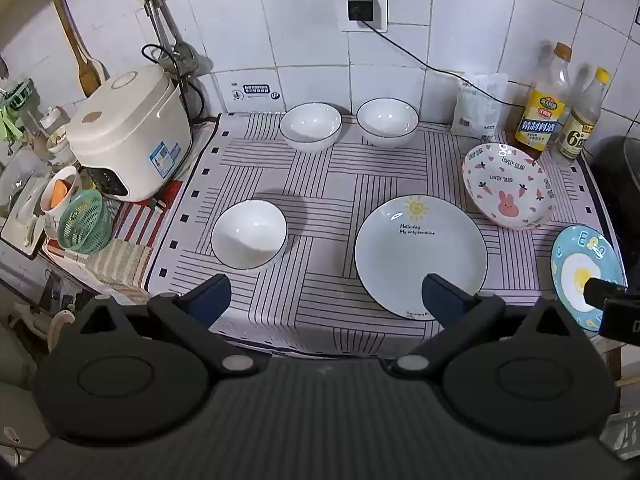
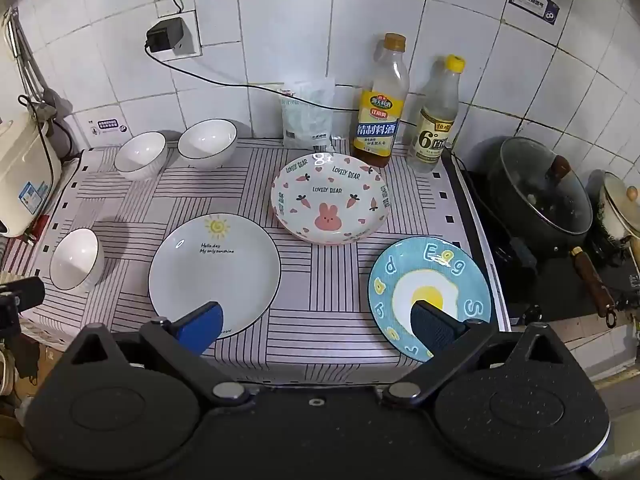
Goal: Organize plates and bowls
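Three white bowls stand on the striped cloth: two at the back (image 1: 310, 126) (image 1: 387, 122) and one at the front left (image 1: 249, 234). A pale sun plate (image 1: 420, 254) lies front centre. A pink rabbit plate (image 1: 508, 186) lies right of it. A blue egg plate (image 2: 430, 292) lies at the right edge. My left gripper (image 1: 324, 302) is open and empty, above the cloth's front edge between the near bowl and the sun plate. My right gripper (image 2: 316, 326) is open and empty, between the sun plate (image 2: 214, 274) and the egg plate.
A rice cooker (image 1: 128, 132) stands at the left with a green basket (image 1: 84, 222) below it. Two bottles (image 2: 380, 100) (image 2: 436, 116) and a bag (image 2: 308, 116) stand at the back wall. A lidded black pot (image 2: 540, 192) sits on the stove to the right.
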`<state>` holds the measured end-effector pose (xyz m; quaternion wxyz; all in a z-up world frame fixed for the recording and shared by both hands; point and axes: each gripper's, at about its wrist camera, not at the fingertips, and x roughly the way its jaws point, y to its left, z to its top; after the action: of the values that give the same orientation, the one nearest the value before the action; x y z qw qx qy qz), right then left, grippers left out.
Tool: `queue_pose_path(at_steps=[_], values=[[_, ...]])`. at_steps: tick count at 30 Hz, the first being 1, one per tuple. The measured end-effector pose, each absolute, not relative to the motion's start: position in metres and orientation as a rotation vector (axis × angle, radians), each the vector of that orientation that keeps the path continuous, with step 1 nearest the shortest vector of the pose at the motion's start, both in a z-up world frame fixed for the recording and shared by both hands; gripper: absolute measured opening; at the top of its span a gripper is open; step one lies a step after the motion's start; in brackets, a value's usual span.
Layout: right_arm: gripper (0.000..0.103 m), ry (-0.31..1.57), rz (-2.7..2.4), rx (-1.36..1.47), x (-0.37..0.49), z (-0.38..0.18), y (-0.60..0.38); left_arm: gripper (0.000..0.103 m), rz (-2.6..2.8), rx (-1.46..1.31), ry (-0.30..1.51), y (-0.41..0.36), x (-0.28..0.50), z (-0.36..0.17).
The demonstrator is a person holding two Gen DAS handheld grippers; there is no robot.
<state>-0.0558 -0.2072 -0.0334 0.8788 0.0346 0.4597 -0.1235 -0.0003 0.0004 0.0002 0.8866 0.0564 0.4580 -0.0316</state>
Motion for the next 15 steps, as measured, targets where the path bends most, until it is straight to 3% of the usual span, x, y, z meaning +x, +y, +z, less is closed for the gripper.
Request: queue_pose_path(at_steps=[15], values=[[0.102, 0.957, -0.266, 0.056, -0.064, -0.038, -0.206, 0.1, -0.068, 0.118, 0.949, 0.009, -0.015, -0.01]])
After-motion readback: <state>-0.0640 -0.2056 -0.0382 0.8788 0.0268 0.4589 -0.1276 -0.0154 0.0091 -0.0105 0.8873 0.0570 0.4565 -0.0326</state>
